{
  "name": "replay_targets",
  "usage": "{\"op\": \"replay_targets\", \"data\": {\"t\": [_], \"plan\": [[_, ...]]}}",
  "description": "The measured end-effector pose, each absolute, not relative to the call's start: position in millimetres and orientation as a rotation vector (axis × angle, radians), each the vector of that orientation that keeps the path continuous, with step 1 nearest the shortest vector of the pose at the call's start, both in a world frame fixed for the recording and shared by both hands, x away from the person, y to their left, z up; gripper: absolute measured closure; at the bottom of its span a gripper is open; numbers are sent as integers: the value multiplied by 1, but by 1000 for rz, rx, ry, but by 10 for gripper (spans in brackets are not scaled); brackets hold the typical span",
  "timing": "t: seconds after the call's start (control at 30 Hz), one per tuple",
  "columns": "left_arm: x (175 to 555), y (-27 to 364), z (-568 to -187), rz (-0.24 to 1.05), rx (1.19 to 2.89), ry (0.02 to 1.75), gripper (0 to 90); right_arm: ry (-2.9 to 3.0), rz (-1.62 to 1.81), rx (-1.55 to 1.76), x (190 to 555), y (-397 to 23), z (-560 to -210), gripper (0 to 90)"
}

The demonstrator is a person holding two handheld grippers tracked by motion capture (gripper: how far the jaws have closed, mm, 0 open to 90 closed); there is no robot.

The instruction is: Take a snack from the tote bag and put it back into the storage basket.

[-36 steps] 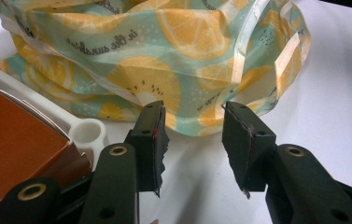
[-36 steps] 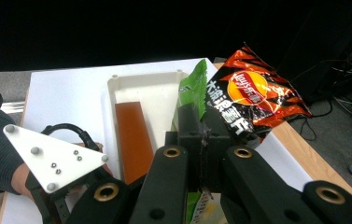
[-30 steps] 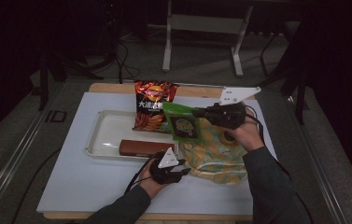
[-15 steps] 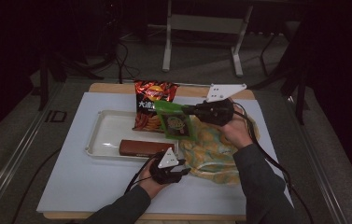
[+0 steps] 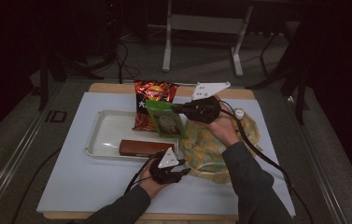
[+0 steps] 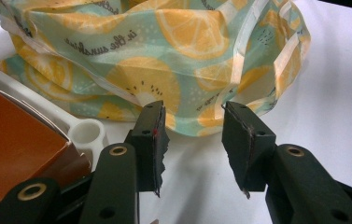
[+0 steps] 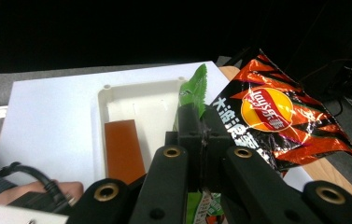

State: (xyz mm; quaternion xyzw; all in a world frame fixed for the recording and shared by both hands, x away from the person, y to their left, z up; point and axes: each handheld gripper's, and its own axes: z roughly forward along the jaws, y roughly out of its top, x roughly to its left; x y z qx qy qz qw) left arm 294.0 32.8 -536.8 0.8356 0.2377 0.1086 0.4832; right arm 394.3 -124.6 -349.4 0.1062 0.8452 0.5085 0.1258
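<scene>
My right gripper (image 5: 177, 109) is shut on the top edge of a green snack packet (image 5: 166, 122) and holds it in the air over the right end of the white tray (image 5: 102, 140); its jaws pinch the packet's serrated edge (image 7: 193, 93). A red-and-black chip bag (image 5: 151, 99) leans at the tray's far side (image 7: 276, 121). A brown box (image 5: 146, 147) lies in the tray's near part (image 7: 123, 148). My left gripper (image 5: 179, 171) rests on the table by the tray's near right corner, open, its jaws (image 6: 193, 140) facing the lemon-print cloth bag (image 6: 164, 56) with nothing between them.
The lemon-print bag (image 5: 211, 149) lies crumpled to the right of the tray on the white table top (image 5: 80, 186). A small white round object (image 5: 239, 113) sits beyond it. Cables trail from both grippers. The table's wooden edge (image 5: 113, 87) runs along the far side.
My right gripper has carried the green packet leftward, from above the cloth bag to over the tray's right end in front of the chip bag. The left gripper has stayed put.
</scene>
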Motion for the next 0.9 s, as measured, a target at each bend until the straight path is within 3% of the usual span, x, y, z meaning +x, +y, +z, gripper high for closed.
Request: {"op": "replay_targets", "data": {"t": [0.9], "plan": [[294, 33, -537, 264, 2033, 577, 583, 2544, 1436, 446, 422, -68, -388, 896]]}}
